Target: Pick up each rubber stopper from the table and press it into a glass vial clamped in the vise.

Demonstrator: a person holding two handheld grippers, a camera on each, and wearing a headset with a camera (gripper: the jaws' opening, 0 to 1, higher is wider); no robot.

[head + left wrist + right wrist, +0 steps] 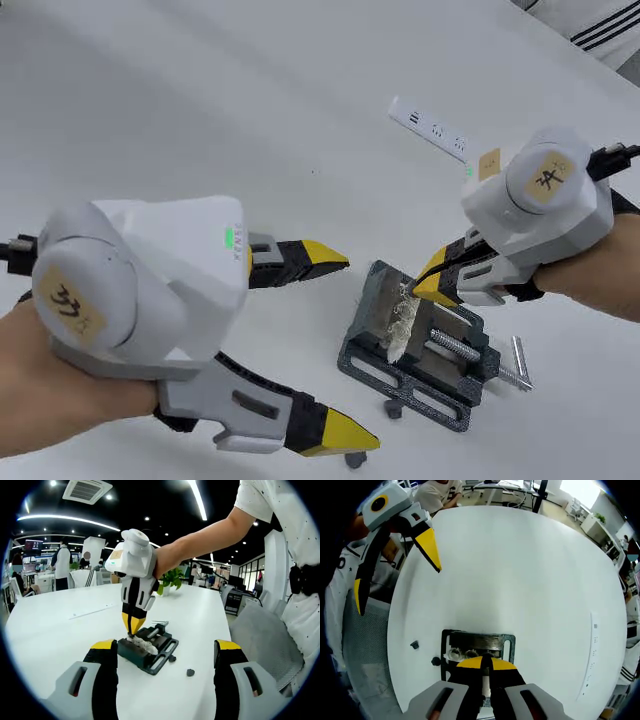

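A dark vise (455, 385) sits on the white table and clamps clear glass vials (402, 322) in a pale wrap. My right gripper (428, 288) points down with its yellow tips together right on the vials (142, 642); whether anything is between the tips is hidden. In the right gripper view its shut jaws (485, 661) cover the vise (477, 641) over the vial mouths (455, 654). My left gripper (363, 351) is wide open beside the vise (150, 657), holding nothing. Two small dark rubber stoppers (393, 408) (355, 460) lie on the table next to the vise.
A white power strip (430, 127) lies farther back on the table. The vise's screw handle (516, 362) sticks out on its right side. A person's striped sleeve (590, 22) is at the table's far corner. The loose stoppers (190, 672) (172, 658) lie on bare table.
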